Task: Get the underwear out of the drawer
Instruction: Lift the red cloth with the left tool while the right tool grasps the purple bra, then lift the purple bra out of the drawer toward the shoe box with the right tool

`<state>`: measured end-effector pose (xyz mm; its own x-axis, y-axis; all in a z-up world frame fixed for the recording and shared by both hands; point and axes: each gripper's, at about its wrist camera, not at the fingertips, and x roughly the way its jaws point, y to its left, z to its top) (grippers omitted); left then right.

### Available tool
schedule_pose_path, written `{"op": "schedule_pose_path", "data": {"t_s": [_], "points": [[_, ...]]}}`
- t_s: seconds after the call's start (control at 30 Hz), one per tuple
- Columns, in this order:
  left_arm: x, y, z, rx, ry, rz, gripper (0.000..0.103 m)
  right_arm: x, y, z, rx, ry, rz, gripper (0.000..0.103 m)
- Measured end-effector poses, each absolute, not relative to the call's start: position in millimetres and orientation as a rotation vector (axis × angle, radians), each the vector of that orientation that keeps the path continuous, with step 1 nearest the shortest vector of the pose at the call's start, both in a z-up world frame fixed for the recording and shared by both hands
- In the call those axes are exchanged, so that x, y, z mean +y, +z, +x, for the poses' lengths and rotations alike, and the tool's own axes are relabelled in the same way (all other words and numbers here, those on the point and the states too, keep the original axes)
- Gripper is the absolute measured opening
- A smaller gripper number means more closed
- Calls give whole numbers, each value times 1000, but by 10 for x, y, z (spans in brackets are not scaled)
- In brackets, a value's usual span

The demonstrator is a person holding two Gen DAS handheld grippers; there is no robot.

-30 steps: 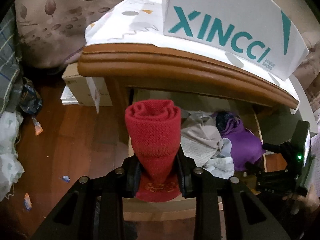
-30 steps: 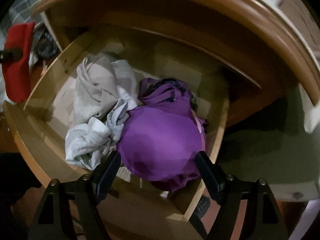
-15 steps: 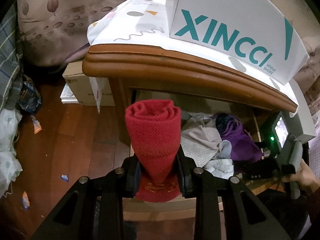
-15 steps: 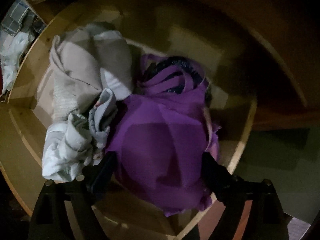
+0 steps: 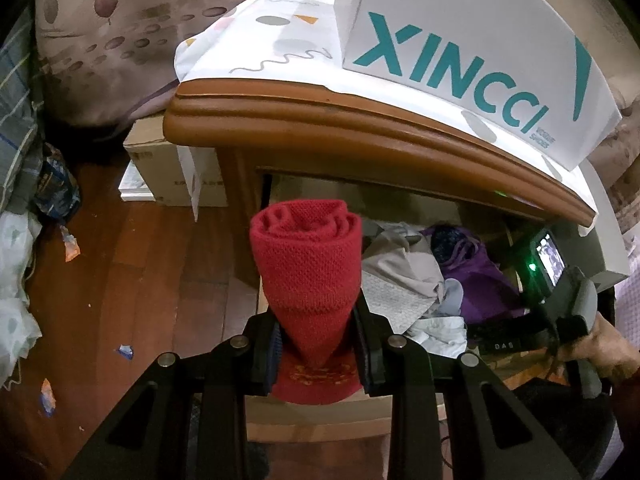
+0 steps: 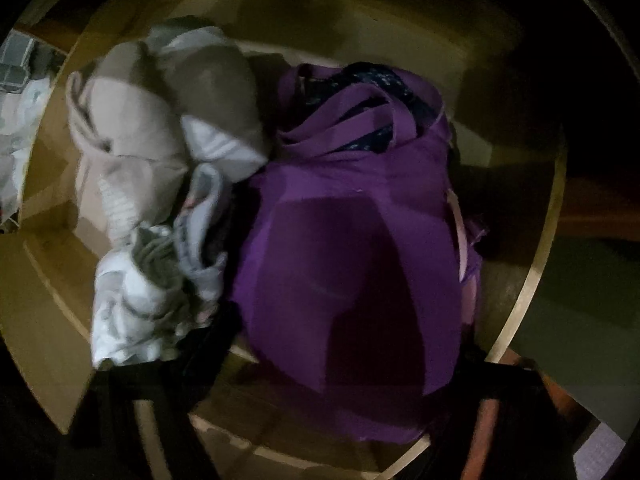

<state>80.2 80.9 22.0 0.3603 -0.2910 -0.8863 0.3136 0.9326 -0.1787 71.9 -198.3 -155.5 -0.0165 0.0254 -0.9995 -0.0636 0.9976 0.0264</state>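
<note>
**Ana:** Left wrist view first: how does that hand sit?

**Ben:** Tilted steeply down. The left gripper (image 5: pixel 318 350) has its jaws drawn close and clamped on a rolled red knitted garment (image 5: pixel 308 264), which stands up out of the pinch toward 12 o'clock.

**Ana:** And the other hand?

**Ben:** At 4 o'clock in that view, a bare hand (image 5: pixel 608 344) holds the right tool's handle, its small lit screen (image 5: pixel 550 254) facing back. In the right wrist view the right gripper (image 6: pixel 340 364) points straight down into the drawer (image 6: pixel 532 280). Its jaws are closing, with the purple underwear (image 6: pixel 352 248) between them; the fingers are dark and blurred at 7 and 5 o'clock, and I cannot tell that the pads press the cloth.

**Ana:** Where does the purple piece lie?

**Ben:** Inside the drawer, on the 3 o'clock side, against its wooden side wall. Touching it at 9 o'clock is a heap of beige and white garments (image 6: pixel 152 152).

**Ana:** Anything in the way?

**Ben:** The nightstand's wooden top edge (image 5: pixel 360 128) overhangs the drawer's back. On it lie a patterned cloth (image 5: pixel 280 44) and a white box lettered XINCCI (image 5: pixel 472 56). Cardboard boxes (image 5: pixel 168 168) stand at 10 o'clock on the wooden floor (image 5: pixel 140 280), with scraps scattered about.
</note>
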Motion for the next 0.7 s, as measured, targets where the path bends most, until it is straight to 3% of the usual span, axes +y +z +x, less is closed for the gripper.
{"op": "schedule_pose_path", "data": {"t_s": [0.07,0.27,0.7], "points": [[821,214,809,1143,-387,18,27,-1963,-1539,688,1578,65,-13,56],[834,220,814,1145,-390,9,27,-1716,-1363,460,1471,59,-32,29],[828,249,799,1140,-395,5,27,-1579,-674,125,1261,94,112,26]]}}
